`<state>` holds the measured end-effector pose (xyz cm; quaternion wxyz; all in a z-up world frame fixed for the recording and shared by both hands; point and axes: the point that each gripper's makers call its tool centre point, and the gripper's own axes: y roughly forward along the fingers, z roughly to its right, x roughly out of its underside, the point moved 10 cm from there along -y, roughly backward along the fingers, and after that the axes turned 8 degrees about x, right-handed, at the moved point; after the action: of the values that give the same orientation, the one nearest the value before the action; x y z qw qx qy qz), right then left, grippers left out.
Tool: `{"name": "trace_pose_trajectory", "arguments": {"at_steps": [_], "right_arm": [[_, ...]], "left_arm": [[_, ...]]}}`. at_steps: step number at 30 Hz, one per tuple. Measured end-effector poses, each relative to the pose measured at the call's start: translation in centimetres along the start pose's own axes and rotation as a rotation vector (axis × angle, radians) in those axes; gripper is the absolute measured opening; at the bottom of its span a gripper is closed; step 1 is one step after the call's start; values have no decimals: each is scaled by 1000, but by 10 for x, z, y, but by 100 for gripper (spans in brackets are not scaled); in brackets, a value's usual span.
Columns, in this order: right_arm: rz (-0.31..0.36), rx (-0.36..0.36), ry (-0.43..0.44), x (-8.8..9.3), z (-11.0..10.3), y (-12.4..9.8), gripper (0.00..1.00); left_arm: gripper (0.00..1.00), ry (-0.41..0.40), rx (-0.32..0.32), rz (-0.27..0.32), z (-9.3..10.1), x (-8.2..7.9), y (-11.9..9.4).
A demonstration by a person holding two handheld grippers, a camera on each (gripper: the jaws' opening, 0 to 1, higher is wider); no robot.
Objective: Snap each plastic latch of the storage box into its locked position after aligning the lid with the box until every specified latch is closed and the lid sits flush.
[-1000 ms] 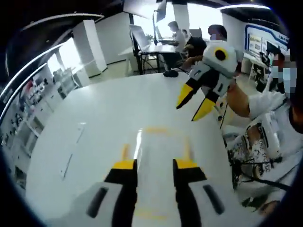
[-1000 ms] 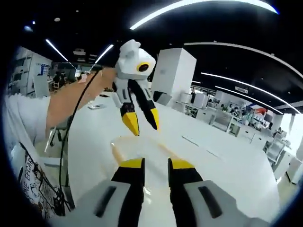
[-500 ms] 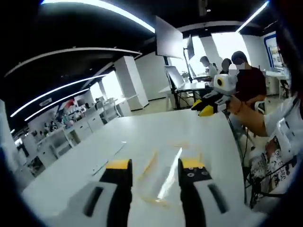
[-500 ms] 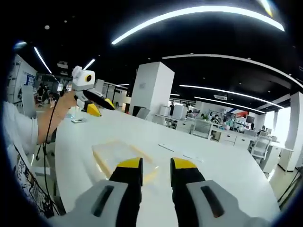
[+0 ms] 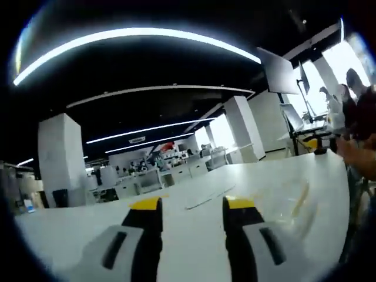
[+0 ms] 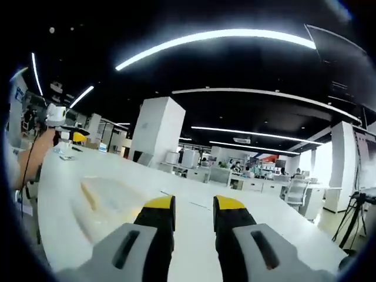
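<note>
The clear storage box (image 6: 111, 200) lies flat on the white table (image 6: 194, 235), left of my right gripper (image 6: 194, 205); a yellow latch (image 6: 88, 195) shows on its side. In the left gripper view the box (image 5: 296, 205) is a faint clear shape with a yellow streak, to the right of my left gripper (image 5: 192, 205). Both grippers are open, with nothing between their jaws, and both are off to the side of the box. The left gripper (image 6: 57, 116) shows far to the left in the right gripper view, held by a hand. The right gripper (image 5: 329, 120) shows at the far right of the left gripper view.
The person's arm (image 6: 29, 161) and hand (image 5: 359, 157) reach in from the edges. A flat strip (image 5: 205, 200) lies on the table ahead of the left jaws. Desks, pillars (image 6: 155, 132) and seated people stand far behind the table.
Both views have tipped up and dropped toward table level. The box has slid from between the jaws to the side of each view. Each gripper looks smaller and farther off in the other's view.
</note>
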<state>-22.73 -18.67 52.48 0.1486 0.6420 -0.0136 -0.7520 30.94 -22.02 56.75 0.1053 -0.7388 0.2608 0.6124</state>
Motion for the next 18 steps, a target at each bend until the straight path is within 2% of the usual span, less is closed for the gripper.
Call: {"name": "trace_pose_trajectory", "arguments": {"at_steps": [2,6,10,11,12,14,15,16,18], "right_arm": [[3,21,6,7,3,1,25],[20,84,-6,22,5,3,25],[58,85,2,25,3,4,25],[57,84,0,26,3,4,25],[55,82,-2,26,3,4,25],[36,76,-21,28,0,3,25],[29,74,-40,29,-1,2,25],[26,68,-40,29,0,1,25],[21,60,-31,31,0,1,25]], "left_arm": [[40,-1,-47,16,-3,6,-5],[40,13,-200,80,-10,23,-19],[41,-16,-216,62,-8,32,-22],[42,-12,-217,68,-5,36,-21],[42,14,-229,106,-3,42,-20],[41,4,-222,-40,-1,59,-17],[41,14,-230,-61,-2,60,-16],[40,42,-230,-24,-2,59,-16],[41,28,-221,8,-2,57,-18]]}}
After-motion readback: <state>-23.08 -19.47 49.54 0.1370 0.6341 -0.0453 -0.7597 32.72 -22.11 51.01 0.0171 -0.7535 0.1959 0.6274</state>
